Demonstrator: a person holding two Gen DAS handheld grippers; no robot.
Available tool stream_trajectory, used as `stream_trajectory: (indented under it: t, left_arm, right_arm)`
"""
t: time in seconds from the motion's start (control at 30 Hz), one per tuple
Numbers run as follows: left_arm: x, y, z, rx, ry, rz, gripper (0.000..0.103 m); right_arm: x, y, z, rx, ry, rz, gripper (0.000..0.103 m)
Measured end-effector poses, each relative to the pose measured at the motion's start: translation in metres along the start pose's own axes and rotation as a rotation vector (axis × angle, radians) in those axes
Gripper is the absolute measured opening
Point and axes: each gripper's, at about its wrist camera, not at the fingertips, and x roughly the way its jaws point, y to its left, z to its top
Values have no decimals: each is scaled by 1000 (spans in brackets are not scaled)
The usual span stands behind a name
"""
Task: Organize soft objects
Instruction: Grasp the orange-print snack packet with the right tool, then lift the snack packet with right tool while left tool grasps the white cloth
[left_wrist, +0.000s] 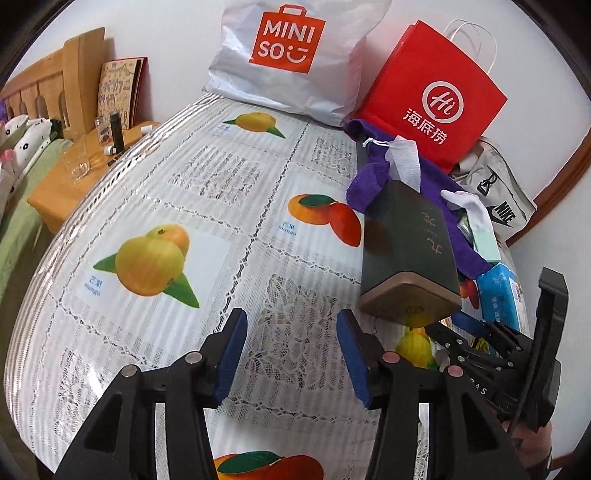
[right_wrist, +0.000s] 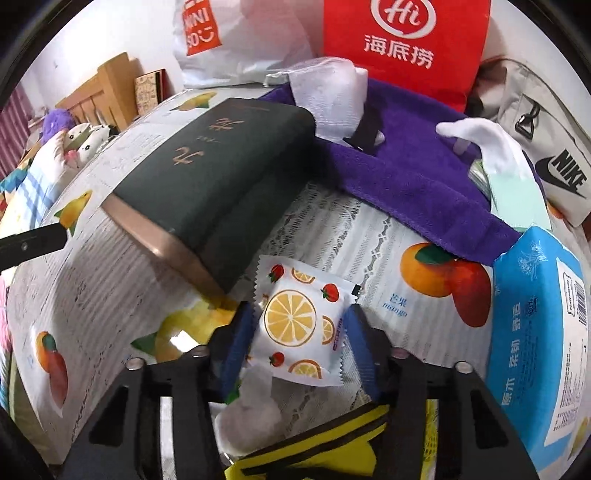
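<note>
The right gripper (right_wrist: 300, 325) pinches a puffy, crinkly snack packet (right_wrist: 301, 325) printed with lemon slices, its serrated edges flaring past the blue pads. Just ahead to its left a hard dark green box (right_wrist: 218, 166) with a tan base lies tilted; beyond spreads a fuzzy purple towel (right_wrist: 413, 184), and a glossy blue tissue pack (right_wrist: 539, 332) sits to the right. The left gripper (left_wrist: 291, 347) hangs spread and empty over the lacy fruit-print tablecloth (left_wrist: 147, 184), the box (left_wrist: 406, 243) just ahead to its right.

Fruit-print snack packet (right_wrist: 299, 325) pinched upright in jaws, purple towel (right_wrist: 413, 184) crumpled behind, blue tissue pack (right_wrist: 543, 332) right
</note>
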Motion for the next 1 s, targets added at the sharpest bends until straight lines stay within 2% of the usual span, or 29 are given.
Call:
stream_trajectory:
  t: [0.1,0.13,0.17,0.27,0.4,0.63,0.77,1.0]
  left_arm:
    - [1,-1,-3,5,10,1,48]
    - [0,-2,-5,8,11,2,48]
    - [0,-2,-5,11,12,1,48]
    - [-7,-6,-10,35,3,-3,48]
    - [-10,-15,-17,73,7,1,48]
    - [-5,-44,-37,149,46,-46,48]
    - [1,-65,-46,196,66,-88,48]
    - [18,-104,-56,310,100,-106,48]
  right_arm:
    - [-2,1,-3,-16,-17,12,38]
    - [-1,3,-2,-16,-19,23,33]
    - [-2,1,-2,-14,-21,30,20]
    - [-5,-8,-5,11,-26,66,15]
    - [-20,-14,-7,28,-77,65,15]
    - [-67,-22,-17,62,-191,68,15]
    - [-99,-30,-32,90,-253,62,15]
    - [-137,-56,-73,141,-286,13,15]
